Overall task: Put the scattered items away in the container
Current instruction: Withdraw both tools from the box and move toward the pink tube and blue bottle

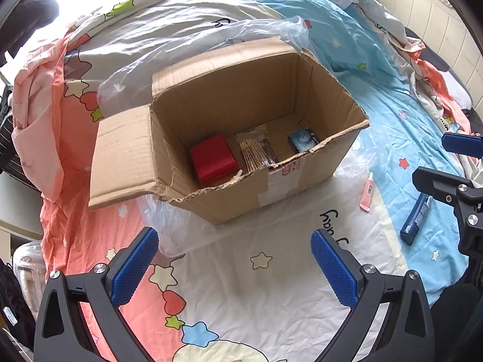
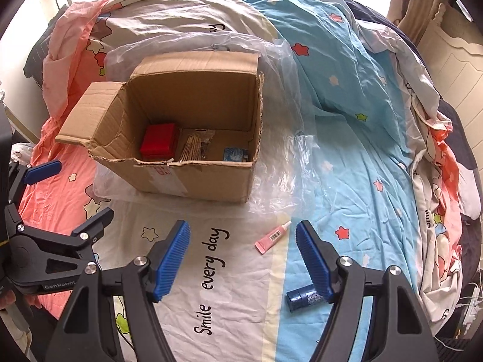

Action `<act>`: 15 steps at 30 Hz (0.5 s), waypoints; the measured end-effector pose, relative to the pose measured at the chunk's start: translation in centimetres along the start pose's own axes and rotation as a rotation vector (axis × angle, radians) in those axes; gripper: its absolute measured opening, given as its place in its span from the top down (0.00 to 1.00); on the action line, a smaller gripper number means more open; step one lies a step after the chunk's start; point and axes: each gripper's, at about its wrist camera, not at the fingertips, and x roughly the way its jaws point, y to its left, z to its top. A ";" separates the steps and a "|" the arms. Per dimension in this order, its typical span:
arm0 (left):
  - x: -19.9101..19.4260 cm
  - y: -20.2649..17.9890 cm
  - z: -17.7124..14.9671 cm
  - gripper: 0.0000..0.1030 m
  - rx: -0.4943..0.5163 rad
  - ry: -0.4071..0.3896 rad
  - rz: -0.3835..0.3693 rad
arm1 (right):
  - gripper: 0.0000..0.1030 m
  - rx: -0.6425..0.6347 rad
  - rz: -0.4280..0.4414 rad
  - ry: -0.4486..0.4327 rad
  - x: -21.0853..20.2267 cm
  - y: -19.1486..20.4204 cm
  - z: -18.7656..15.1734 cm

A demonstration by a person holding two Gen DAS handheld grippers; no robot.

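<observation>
The cardboard box (image 2: 193,138) sits upper left of centre in the right wrist view, on a clear plastic sheet (image 2: 280,163) over the patterned bedsheet (image 2: 377,138). Inside lie 3 things: a red case (image 2: 158,143), a packet of sticks (image 2: 196,146) and a small blue pack (image 2: 235,154). Below the box, a pink tube (image 2: 271,237) and a dark blue tube (image 2: 305,298) rest on the sheet. The right gripper (image 2: 243,261) is released and empty; the left gripper (image 1: 235,267) likewise spreads wide, grasping nothing.

Black claw (image 2: 243,259) arms, ribbed blue pads (image 2: 173,261), silver screws.
</observation>
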 end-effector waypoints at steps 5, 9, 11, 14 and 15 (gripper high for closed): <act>1.0 -0.8 -1.4 0.00 -0.008 0.036 -0.024 | 0.33 0.010 -0.008 0.016 0.6 -0.7 -0.9; 1.9 -2.1 -2.6 0.00 0.002 0.070 -0.038 | 0.33 0.033 -0.008 0.008 0.4 -1.0 -2.2; 2.1 -2.7 -3.3 0.00 0.005 0.082 -0.049 | 0.33 0.031 -0.025 0.016 0.3 -0.9 -3.5; 2.1 -3.7 -4.0 0.00 0.012 0.094 -0.064 | 0.33 0.037 -0.035 0.023 0.2 -1.3 -5.1; 2.0 -3.9 -4.3 0.00 0.014 0.096 -0.069 | 0.33 0.046 -0.035 0.025 0.1 -1.4 -5.6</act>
